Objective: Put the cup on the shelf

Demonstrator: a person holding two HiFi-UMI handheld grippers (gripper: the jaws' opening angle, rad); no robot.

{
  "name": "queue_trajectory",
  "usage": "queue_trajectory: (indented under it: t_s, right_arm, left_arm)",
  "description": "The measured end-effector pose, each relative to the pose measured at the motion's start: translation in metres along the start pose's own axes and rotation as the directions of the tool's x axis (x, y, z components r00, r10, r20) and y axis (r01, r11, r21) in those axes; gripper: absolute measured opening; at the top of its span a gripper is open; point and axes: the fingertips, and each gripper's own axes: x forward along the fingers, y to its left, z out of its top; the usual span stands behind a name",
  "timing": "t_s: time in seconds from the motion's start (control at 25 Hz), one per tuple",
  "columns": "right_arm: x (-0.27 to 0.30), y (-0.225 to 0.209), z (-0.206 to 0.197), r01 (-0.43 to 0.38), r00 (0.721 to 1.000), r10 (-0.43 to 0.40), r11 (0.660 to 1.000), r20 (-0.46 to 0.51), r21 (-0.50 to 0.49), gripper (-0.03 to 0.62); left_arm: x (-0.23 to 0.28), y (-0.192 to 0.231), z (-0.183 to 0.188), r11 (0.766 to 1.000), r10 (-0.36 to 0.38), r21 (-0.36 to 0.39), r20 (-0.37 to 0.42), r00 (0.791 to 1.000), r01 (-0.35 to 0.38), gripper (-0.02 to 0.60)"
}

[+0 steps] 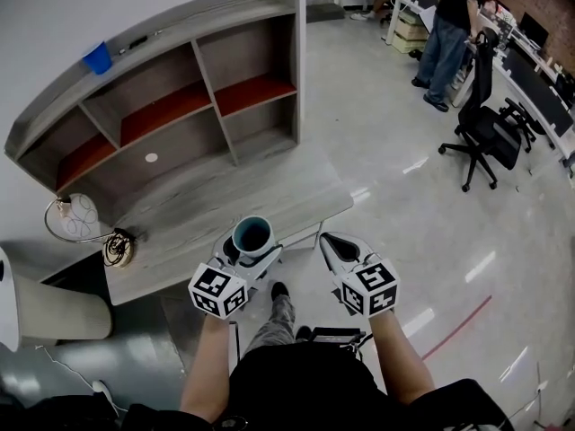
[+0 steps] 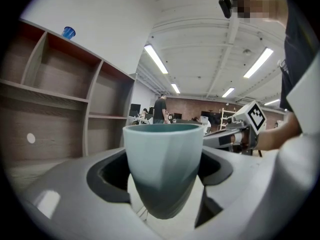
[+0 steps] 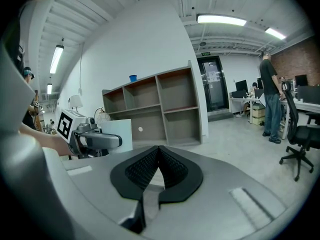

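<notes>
A teal cup [image 1: 252, 234] stands upright between the jaws of my left gripper [image 1: 253, 251], which is shut on it just above the near edge of the desk [image 1: 180, 241]. In the left gripper view the cup [image 2: 162, 154] fills the gap between the grey jaws, its rim level. The grey wooden shelf [image 1: 207, 79] with red-lined compartments stands at the back of the desk, well beyond the cup. My right gripper [image 1: 329, 241] hangs beside the left one, past the desk's corner. Its black ribbed pads [image 3: 170, 166] meet with nothing between them. The shelf [image 3: 160, 109] shows ahead in the right gripper view.
A small blue cup [image 1: 97, 57] sits on the shelf's top board. A desk lamp [image 1: 76, 218] and a coiled cable [image 1: 119, 248] occupy the desk's left end. On the floor to the right are a black office chair [image 1: 485, 124] and a standing person [image 1: 449, 25].
</notes>
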Motion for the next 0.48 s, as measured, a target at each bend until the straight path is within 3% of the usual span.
queue_trajectory:
  t_s: [0.48]
  right_arm:
    - [0.075, -0.049, 0.047, 0.036, 0.999, -0.036, 0.999, 0.016, -0.008, 0.012]
  left_arm:
    - [0.060, 0.075, 0.031, 1.000, -0.027, 0.011, 0.009, 1.000, 0.027, 0.376]
